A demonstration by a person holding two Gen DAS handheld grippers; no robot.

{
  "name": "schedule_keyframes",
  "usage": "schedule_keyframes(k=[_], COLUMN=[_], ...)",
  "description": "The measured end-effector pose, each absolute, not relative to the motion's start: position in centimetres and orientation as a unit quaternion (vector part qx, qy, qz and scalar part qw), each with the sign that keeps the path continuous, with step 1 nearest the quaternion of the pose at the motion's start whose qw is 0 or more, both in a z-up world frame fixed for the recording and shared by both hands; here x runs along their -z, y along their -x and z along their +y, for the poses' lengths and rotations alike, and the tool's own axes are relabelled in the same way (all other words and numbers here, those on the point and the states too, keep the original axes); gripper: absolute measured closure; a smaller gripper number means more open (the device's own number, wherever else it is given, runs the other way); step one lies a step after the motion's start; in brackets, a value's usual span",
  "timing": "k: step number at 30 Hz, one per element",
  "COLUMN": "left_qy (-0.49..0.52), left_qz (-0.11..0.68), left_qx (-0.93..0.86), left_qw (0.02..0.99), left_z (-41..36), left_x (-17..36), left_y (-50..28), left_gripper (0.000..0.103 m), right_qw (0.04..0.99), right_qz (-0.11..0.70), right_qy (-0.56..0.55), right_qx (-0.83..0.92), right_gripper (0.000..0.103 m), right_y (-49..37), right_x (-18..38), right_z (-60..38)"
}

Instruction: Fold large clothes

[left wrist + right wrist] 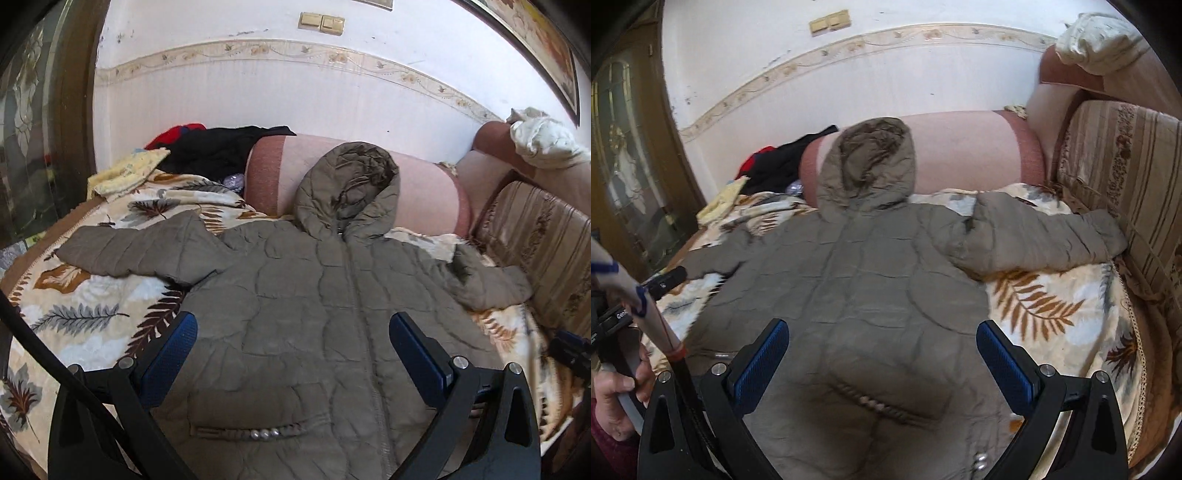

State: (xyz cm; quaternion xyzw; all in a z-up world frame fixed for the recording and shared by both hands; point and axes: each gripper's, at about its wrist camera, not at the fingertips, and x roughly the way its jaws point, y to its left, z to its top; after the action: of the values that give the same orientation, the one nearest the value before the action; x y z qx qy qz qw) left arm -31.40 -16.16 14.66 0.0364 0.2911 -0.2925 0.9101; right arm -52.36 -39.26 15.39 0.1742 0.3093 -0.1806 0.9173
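Left gripper point(293, 325): jaws spread wide, empty, above the lower front of the quilted jacket point(314, 302). Jacket: flat, front up and zipped, on the leaf-print blanket point(85, 317), sleeves out to both sides, hood point(351, 184) against the pink bolster point(424, 199). Right gripper point(882, 332): jaws equally wide, empty, above the jacket body.

Both grippers' point(293, 332) point(882, 339) jaws wide apart
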Motion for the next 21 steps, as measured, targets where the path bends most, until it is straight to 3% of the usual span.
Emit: schedule_keyframes(k=[12, 21], left_qy=[-0.061, -0.053], left_qz=[0.315, 0.298], left_qx=[0.312, 0.317], left_qw=[0.894, 0.899], left_z=[-17.5, -20.4], left_x=[-12.9, -15.0], left_y=[32.0, 30.9], left_gripper=[0.0, 0.0], right_qw=[0.906, 0.897], right_qz=[0.324, 0.317], right_qy=[-0.208, -0.244], right_qx=[0.177, 0.189], right_gripper=[0.0, 0.0], right_y=[51.9, 52.6], right_x=[-13.0, -12.3], right_z=[-40.1, -41.9])
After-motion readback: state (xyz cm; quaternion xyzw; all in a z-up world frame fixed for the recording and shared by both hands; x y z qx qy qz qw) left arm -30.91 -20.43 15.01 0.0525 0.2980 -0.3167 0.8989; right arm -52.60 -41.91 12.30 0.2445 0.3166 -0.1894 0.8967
